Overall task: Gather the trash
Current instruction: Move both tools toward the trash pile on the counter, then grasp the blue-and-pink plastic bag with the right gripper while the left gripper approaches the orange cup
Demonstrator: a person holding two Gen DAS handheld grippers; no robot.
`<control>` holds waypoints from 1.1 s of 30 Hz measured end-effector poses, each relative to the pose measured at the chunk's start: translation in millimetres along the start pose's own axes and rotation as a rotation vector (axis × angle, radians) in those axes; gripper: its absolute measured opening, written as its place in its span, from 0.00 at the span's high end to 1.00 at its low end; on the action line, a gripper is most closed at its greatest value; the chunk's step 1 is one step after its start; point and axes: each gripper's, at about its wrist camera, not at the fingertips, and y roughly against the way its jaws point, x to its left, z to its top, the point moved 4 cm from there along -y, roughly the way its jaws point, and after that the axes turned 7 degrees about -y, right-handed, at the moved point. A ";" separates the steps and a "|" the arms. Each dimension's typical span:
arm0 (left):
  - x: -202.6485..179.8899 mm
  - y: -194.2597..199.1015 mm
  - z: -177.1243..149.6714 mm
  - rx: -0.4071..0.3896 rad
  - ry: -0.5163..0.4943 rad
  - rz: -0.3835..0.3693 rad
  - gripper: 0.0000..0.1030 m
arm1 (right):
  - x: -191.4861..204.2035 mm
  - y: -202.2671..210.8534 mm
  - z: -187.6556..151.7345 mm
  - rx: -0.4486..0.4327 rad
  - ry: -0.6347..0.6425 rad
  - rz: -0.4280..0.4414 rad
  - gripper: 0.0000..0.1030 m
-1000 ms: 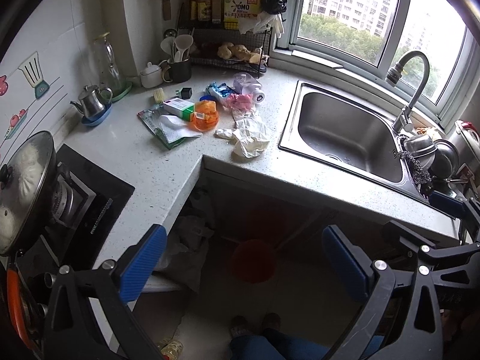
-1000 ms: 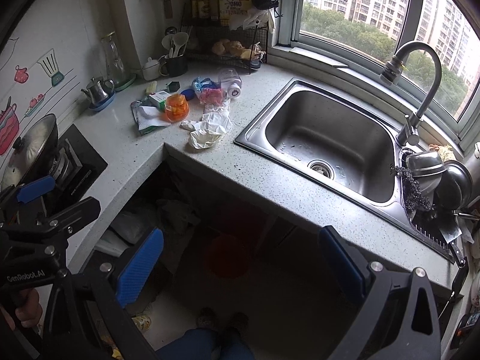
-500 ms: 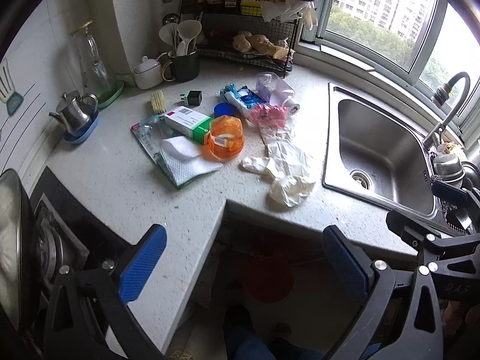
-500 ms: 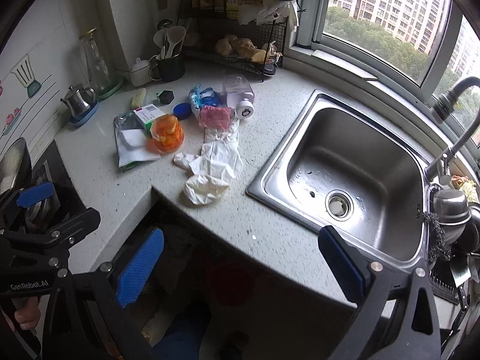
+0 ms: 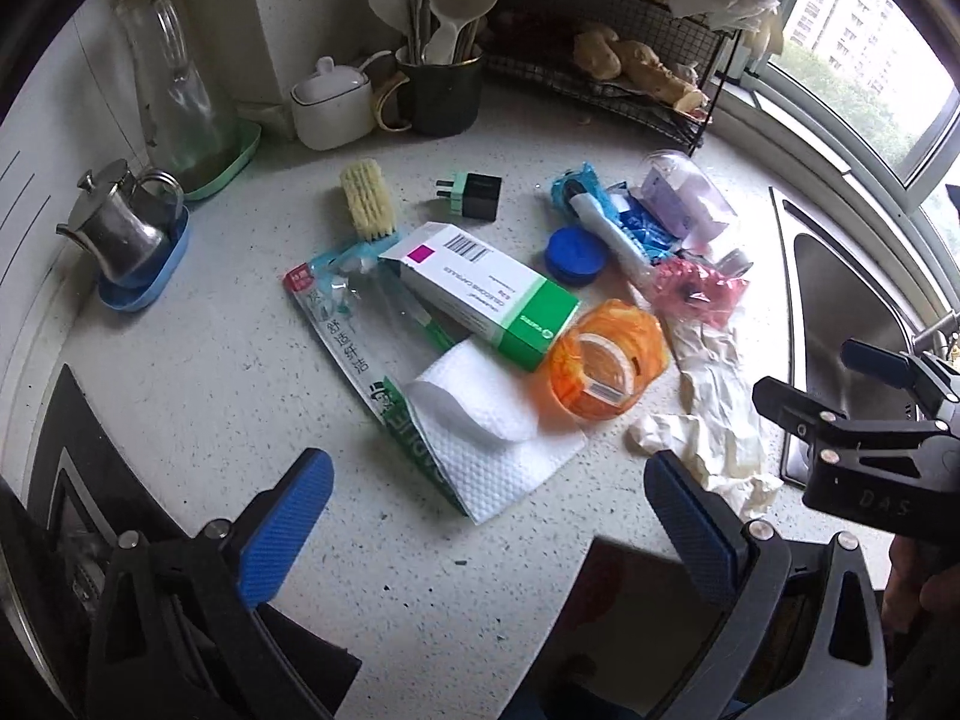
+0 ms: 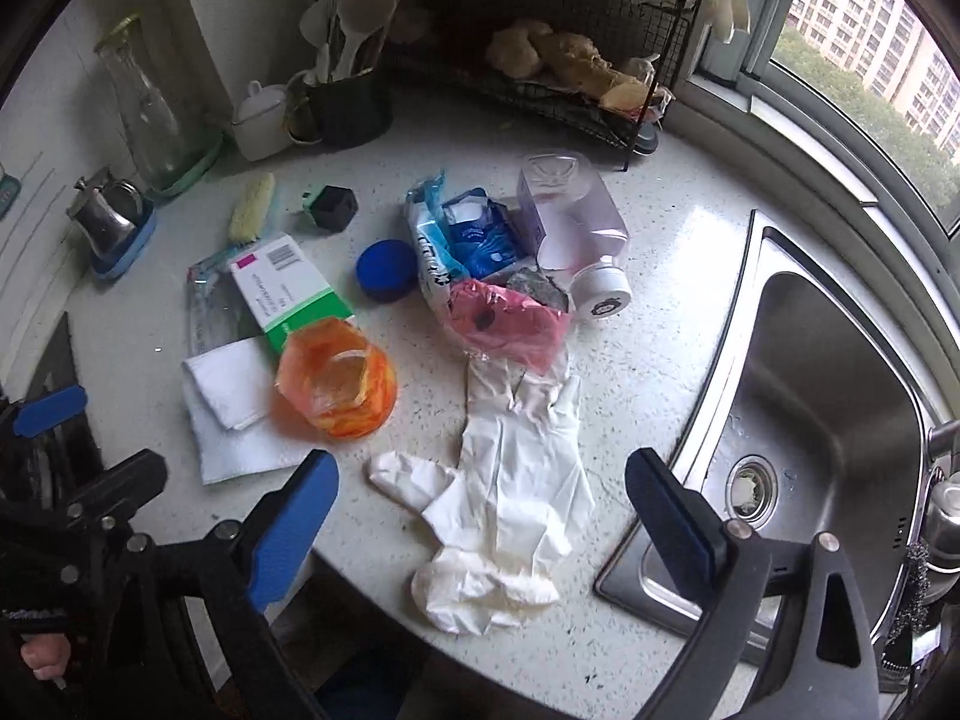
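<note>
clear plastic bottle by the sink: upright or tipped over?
Tipped over. The clear bottle lies on its side on the counter, white cap pointing toward the camera, beside the blue wrappers.

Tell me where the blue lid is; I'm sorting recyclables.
In both wrist views the blue lid lies mid-counter, between the green-and-white box to its left and the blue wrappers to its right, behind the orange bag.

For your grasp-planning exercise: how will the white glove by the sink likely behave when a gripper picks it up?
The glove lies flat, crumpled and wrinkled on the counter, so it is probably floppy and will drape from the pinch. It looks thin, so likely very light. Its top edge lies under the pink bag, which may drag along.
</note>
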 end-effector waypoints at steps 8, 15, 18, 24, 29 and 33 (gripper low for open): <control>9.9 -34.2 7.6 0.051 0.005 -0.033 0.00 | -9.3 -49.0 32.8 0.046 -0.007 -0.041 0.10; 14.5 -46.7 11.0 0.063 0.013 -0.066 0.00 | 15.6 -69.0 60.2 0.041 0.094 -0.033 0.21; 19.2 -48.5 12.4 0.063 0.019 -0.070 0.00 | 27.5 -79.3 70.4 0.052 0.145 -0.043 0.21; 28.1 -49.4 15.2 0.056 0.038 -0.076 0.00 | 49.1 -87.0 83.4 0.061 0.198 -0.016 0.31; 30.3 -48.9 13.5 0.054 0.039 -0.075 0.00 | 55.7 -102.6 92.6 0.093 0.156 0.045 0.64; 31.8 -48.0 11.5 0.052 0.042 -0.079 0.00 | 54.3 -100.2 93.0 0.093 0.125 0.062 0.85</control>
